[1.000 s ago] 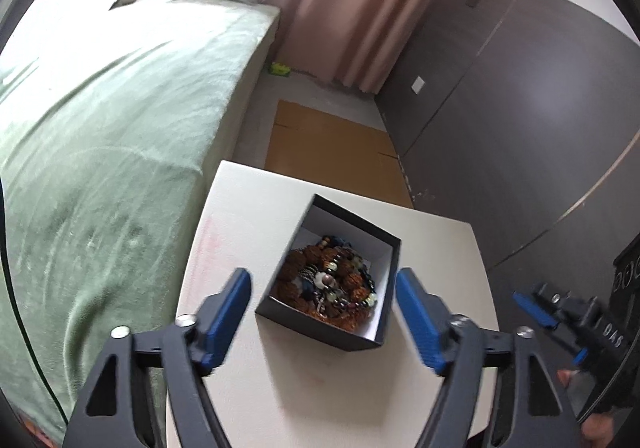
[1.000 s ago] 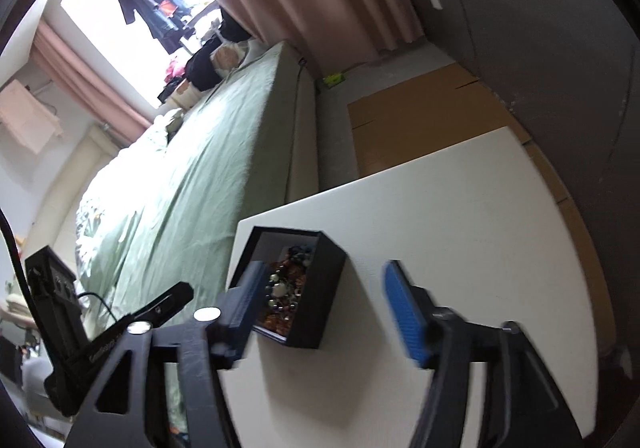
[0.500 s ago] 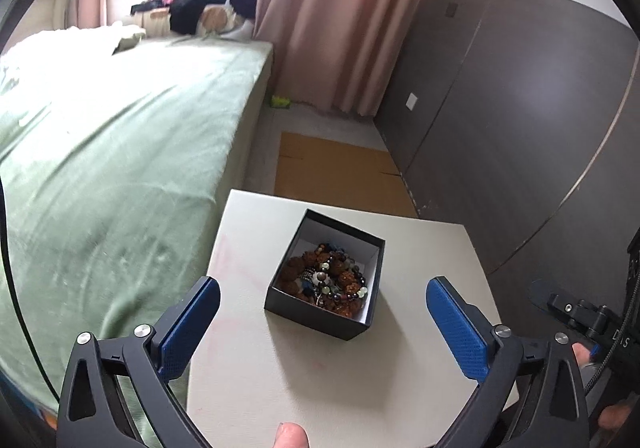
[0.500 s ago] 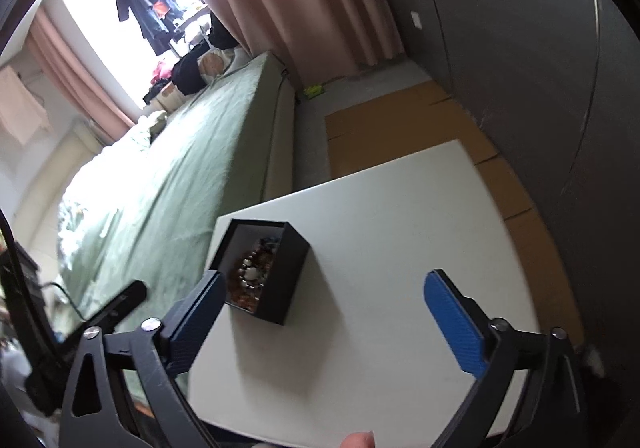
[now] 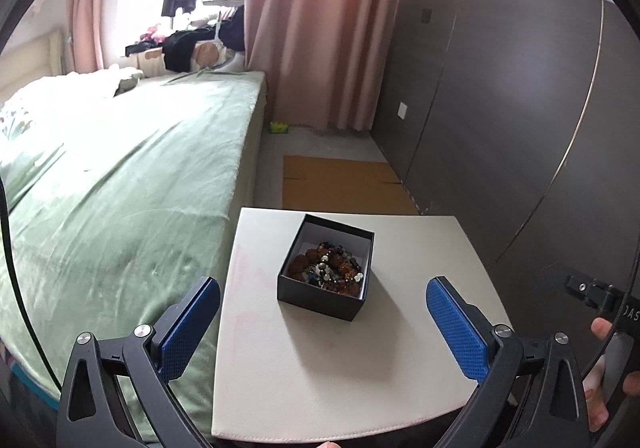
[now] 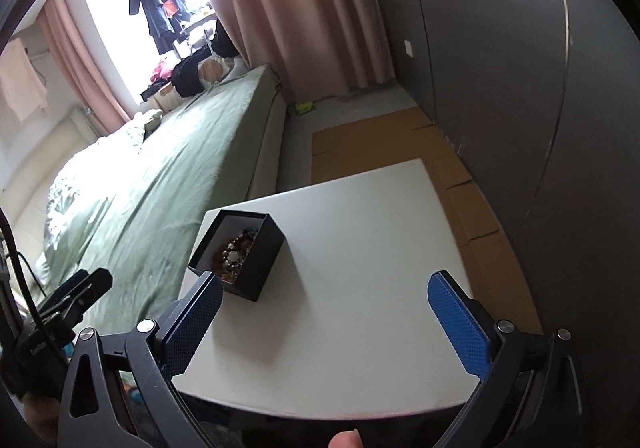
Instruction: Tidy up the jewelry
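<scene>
Item: black jewelry box (image 5: 326, 280), lidless, white-lined, standing on a small white table (image 5: 400, 360) beside a green-covered bed (image 5: 120, 188).

Position: in the left wrist view the box sits at centre frame, just above and between the blue pads. In the right wrist view it sits left of centre, its near corner just behind the left-hand blue pad.

Contents: a heap of beaded jewelry (image 5: 326, 268), with brown knobbly beads, dark round beads and a few pale or metallic ones, tangled together and filling the near half of the box floor. Single pieces cannot be told apart. No jewelry shows on the table outside the box.

Axis: the box is roughly square and turned corner-on, so no clear long axis.

Left gripper (image 5: 322, 328): spread wide, empty, centred on the box and squarely facing it; judged the better placed of the two.

Right gripper (image 6: 324, 324): spread wide, empty, pointing at bare table to the right of the box.

Status: all beads lie gathered in the box, which fits either a finished tidy-up or a heap awaiting sorting.
</scene>
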A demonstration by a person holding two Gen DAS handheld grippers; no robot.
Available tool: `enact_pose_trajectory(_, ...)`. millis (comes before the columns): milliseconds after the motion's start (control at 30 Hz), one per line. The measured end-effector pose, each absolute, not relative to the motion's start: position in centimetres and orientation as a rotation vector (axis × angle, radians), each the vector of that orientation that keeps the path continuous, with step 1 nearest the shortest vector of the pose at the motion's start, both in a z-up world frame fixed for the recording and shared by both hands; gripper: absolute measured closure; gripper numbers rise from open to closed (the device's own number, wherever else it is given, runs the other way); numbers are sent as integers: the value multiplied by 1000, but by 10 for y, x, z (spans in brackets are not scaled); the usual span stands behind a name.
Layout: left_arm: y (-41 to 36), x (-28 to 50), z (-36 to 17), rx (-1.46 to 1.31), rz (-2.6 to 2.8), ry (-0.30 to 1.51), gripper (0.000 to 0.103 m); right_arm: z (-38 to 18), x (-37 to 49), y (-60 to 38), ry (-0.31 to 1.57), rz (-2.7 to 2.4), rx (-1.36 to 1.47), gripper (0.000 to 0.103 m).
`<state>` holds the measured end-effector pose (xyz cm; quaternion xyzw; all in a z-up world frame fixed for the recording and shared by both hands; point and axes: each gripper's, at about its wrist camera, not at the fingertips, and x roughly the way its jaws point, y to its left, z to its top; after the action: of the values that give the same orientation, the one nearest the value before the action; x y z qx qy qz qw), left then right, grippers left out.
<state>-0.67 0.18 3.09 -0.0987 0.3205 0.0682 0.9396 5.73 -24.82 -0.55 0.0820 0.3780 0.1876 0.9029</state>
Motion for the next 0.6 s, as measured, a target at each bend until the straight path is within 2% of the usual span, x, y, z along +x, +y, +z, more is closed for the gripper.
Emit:
enact_pose_trajectory(300, -1, -19, 28, -170, 162, 606, 0, 12, 30, -255, 704, 403, 129, 0)
enact_pose_trajectory(600, -1, -28, 23, -151, 159, 585, 0, 2, 26, -256, 720, 434, 113, 0)
